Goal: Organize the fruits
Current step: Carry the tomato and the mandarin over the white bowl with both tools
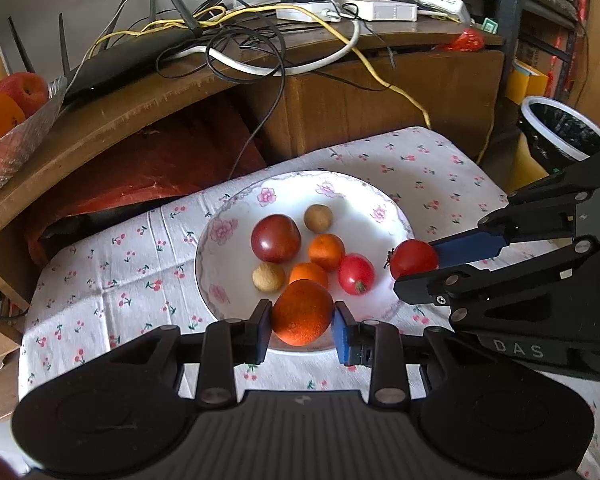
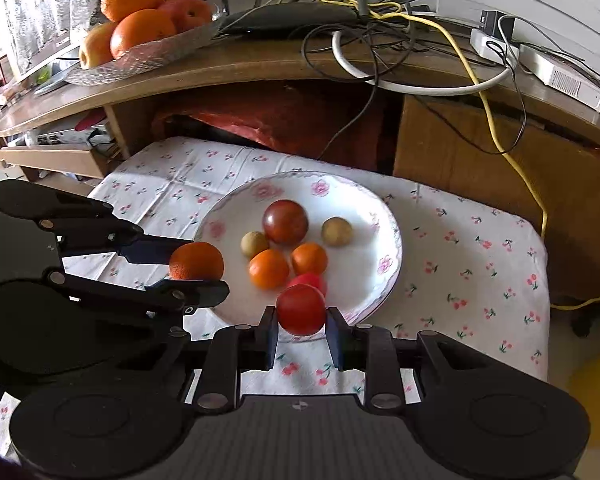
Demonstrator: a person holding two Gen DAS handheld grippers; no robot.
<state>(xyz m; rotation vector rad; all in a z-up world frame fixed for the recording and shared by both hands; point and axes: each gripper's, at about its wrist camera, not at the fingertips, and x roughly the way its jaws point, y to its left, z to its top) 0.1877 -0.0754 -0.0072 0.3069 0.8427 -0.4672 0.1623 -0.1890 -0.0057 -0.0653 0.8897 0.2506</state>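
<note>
left hand-held gripper [image 1: 301, 322] clamped on orange [image 1: 302, 312] | right hand-held gripper [image 2: 302, 330] clamped on tomato [image 2: 301, 309] | both at near rim of plate [image 1: 236, 208] | lower gently into bare spots, release slowly to stop rolling

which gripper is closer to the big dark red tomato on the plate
Left, narrowly. The left gripper, shut on an orange, hovers just beyond two small oranges from the dark tomato; the right gripper holds its tomato farther off.

White plate [image 1: 220, 256] with pink flowers; white cloth [image 1: 108, 280] with red cherries; orange mandarin [image 1: 302, 312]; red tomato [image 2: 301, 309].
</note>
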